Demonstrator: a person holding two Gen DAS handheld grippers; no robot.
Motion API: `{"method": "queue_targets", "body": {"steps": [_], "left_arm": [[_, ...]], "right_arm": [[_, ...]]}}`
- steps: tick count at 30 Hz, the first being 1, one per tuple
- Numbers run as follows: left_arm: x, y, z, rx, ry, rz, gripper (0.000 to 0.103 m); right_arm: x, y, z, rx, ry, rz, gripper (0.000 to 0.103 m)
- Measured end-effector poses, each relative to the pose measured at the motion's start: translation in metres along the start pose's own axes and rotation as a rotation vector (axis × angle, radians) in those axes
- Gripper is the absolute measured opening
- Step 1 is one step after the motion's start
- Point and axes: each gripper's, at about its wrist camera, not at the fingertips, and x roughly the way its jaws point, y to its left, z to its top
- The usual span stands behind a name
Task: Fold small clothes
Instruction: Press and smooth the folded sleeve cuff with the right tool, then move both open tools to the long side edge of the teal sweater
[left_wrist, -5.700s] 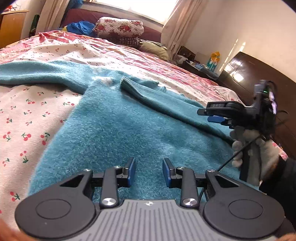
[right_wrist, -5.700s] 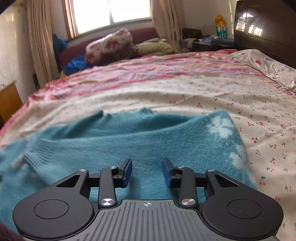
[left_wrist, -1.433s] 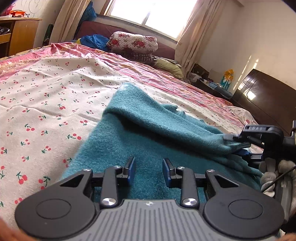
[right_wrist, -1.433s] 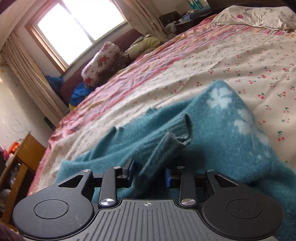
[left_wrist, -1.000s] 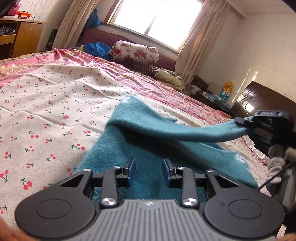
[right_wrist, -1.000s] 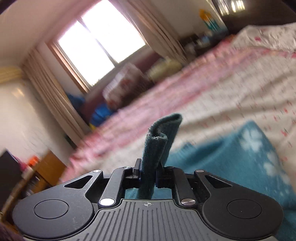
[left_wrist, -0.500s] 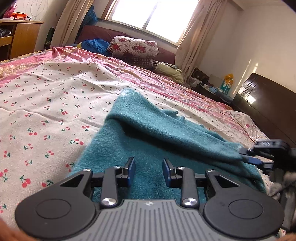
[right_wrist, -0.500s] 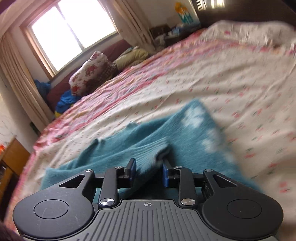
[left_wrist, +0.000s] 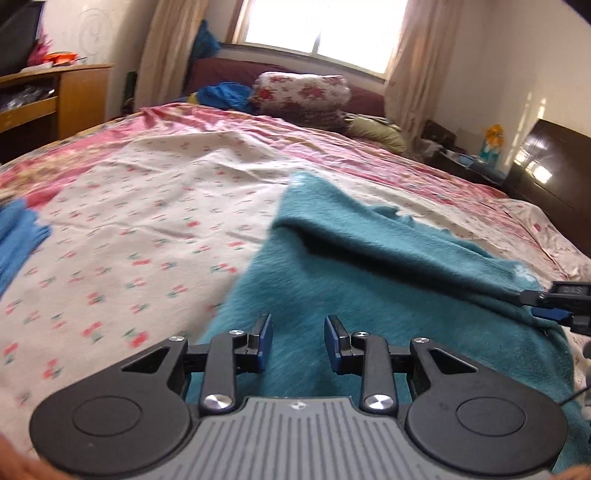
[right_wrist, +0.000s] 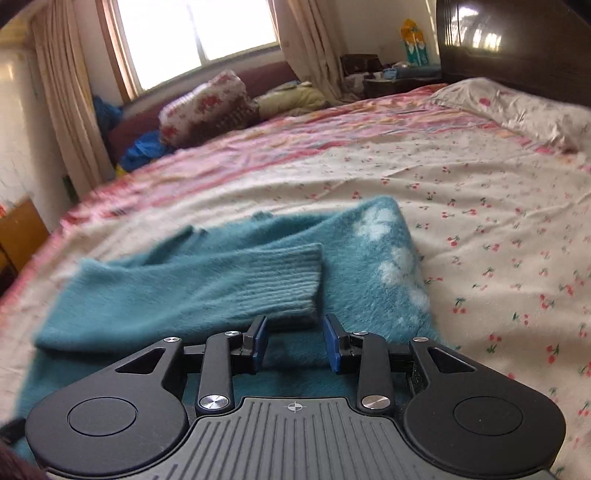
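A teal fuzzy sweater (left_wrist: 354, 291) lies on the cherry-print bedsheet (left_wrist: 147, 206), also in the right wrist view (right_wrist: 380, 266). One sleeve (right_wrist: 221, 291) is folded across its body, the ribbed cuff (right_wrist: 299, 280) lying just beyond my right gripper (right_wrist: 295, 343), which is open and empty. My left gripper (left_wrist: 298, 341) is open and empty, hovering over the sweater's near part. The right gripper's tips (left_wrist: 554, 306) show at the sleeve's end at the right edge of the left wrist view.
A blue garment (left_wrist: 18, 240) lies at the bed's left edge. Floral pillows (left_wrist: 299, 92) and bedding are piled by the window. A dark headboard (right_wrist: 517, 40) and pillow (right_wrist: 517, 107) are at the right. A wooden desk (left_wrist: 55, 99) stands left.
The right gripper lifted the sleeve, carried it across the sweater, laid it down and opened. The left gripper stayed open over the sweater; its view shifted left.
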Motion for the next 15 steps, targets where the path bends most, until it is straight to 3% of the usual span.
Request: {"method": "queue_targets", "body": {"steps": [4,6,15], "left_arm": [[-0.011,0.014,-0.006,-0.005,0.045,0.073,0.037],[-0.014,0.019,-0.011,-0.005,0.087,0.1,0.037],[-0.055,0.025,-0.029,0.12,0.163,0.103,0.037]], "right_arm": [[0.003,-0.005,-0.014,-0.047,0.084,-0.044,0.034],[-0.006,-0.011,-0.018,-0.02,0.084,-0.032,0.034],[-0.089,-0.034,-0.048,-0.042,0.139,0.038,0.035]]}}
